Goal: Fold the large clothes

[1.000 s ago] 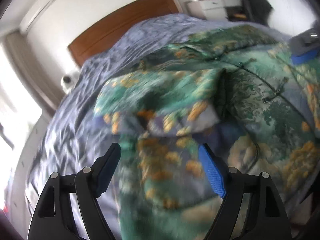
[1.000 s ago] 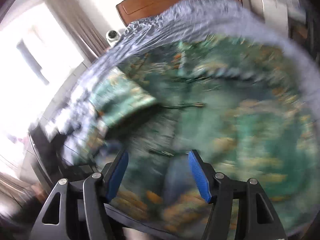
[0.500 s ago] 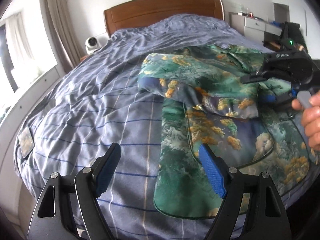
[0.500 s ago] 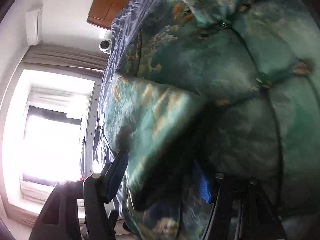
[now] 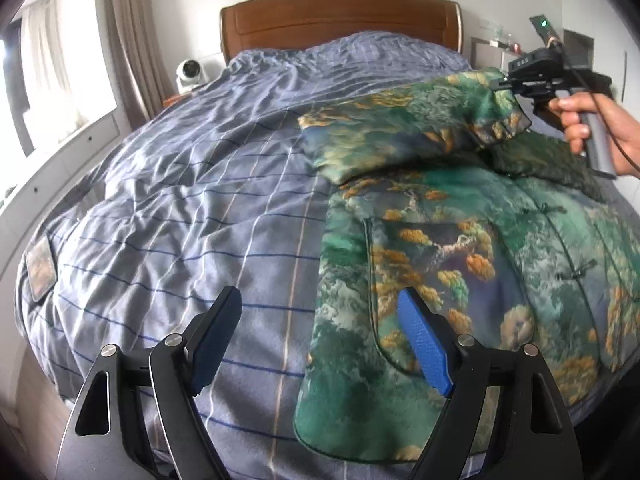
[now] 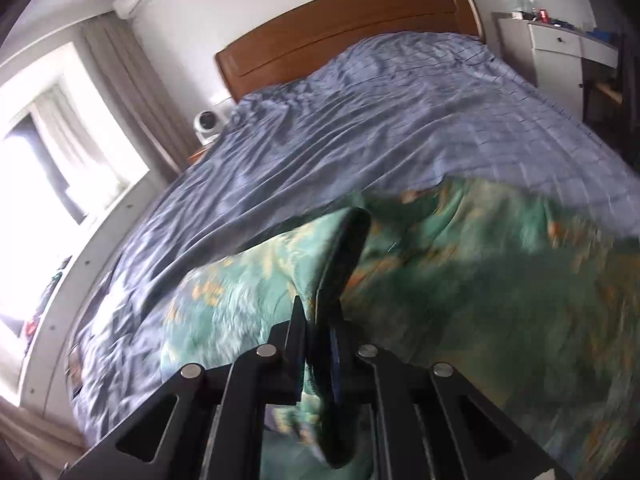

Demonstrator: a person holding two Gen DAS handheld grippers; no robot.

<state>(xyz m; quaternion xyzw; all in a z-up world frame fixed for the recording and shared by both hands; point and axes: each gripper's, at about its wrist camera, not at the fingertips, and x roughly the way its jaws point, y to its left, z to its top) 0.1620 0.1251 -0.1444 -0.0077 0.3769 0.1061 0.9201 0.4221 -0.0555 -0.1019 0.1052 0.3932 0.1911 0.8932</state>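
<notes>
A large green jacket (image 5: 460,248) with an orange and blue landscape print lies spread on the right half of the bed. Its left sleeve (image 5: 392,136) is lifted and drawn across the body toward the right. My right gripper (image 5: 508,88) is shut on the sleeve's cuff and holds it above the jacket; in the right wrist view the cuff (image 6: 340,264) is pinched in the right gripper (image 6: 316,332). My left gripper (image 5: 316,336) is open and empty, low over the bed's near edge beside the jacket's hem.
The bed has a blue striped duvet (image 5: 200,184) and a wooden headboard (image 5: 340,16). A small white camera (image 5: 191,72) stands on the bedside table at the left. A white dresser (image 6: 556,56) stands at the right. A window with curtains (image 5: 56,64) is at the left.
My right gripper has closed on the sleeve cuff and lifted it up and across the jacket. My left gripper has pulled back from the jacket toward the bed's near edge, still open.
</notes>
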